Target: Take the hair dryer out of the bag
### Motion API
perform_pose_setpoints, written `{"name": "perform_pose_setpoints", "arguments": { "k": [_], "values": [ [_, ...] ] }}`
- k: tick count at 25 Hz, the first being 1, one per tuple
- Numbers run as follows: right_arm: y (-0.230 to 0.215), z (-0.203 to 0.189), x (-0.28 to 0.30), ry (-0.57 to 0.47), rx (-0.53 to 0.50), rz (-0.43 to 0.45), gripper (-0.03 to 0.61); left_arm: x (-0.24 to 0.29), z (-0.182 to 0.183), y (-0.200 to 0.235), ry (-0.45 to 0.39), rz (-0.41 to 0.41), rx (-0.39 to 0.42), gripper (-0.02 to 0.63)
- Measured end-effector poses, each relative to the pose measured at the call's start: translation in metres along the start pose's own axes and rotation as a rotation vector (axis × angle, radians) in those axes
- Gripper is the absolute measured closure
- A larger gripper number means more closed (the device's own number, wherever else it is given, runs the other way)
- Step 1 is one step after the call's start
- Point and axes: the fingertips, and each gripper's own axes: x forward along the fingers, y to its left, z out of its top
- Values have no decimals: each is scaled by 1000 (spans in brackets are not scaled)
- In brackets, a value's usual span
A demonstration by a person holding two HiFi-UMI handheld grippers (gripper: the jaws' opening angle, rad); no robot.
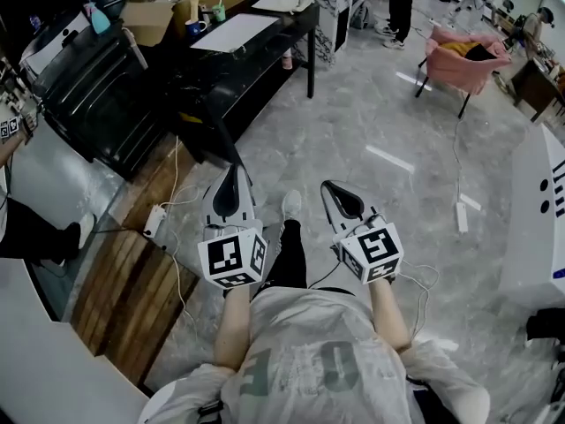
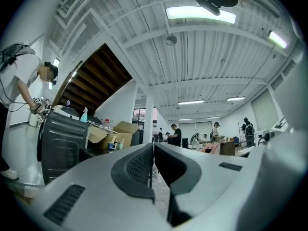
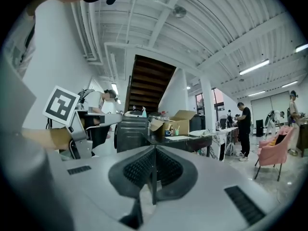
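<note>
I can't spot the hair dryer or its bag in any view, so where it lies and which way it points stay unknown. From above, the left tool (image 1: 233,173) and right tool (image 1: 328,186) hang over the grey floor (image 1: 371,122), short of the black desk (image 1: 265,56) with its cardboard box (image 1: 150,20). Only the right gripper view catches the left tool's marker cube (image 3: 61,105). Both tools are clenched, pads together, gripping nothing.

1. I see bright ceiling strip lights (image 2: 200,13) overhead, and their glare streaks the pale floor (image 1: 353,113).
2. Both gripper views bend hard towards black corners.
3. The far left of the head view looks dim.
</note>
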Motion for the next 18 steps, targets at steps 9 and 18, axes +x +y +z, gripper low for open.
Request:
{"name": "perform_pose_setpoints", "arguments": {
  "k": [9, 18],
  "values": [
    [-60, -24, 106, -27, -29, 29, 548, 108, -43, 3, -33, -68, 30, 583],
    [-143, -12, 240, -4, -6, 37, 548, 264, -51, 33, -44, -86, 44, 583]
  ]
}}
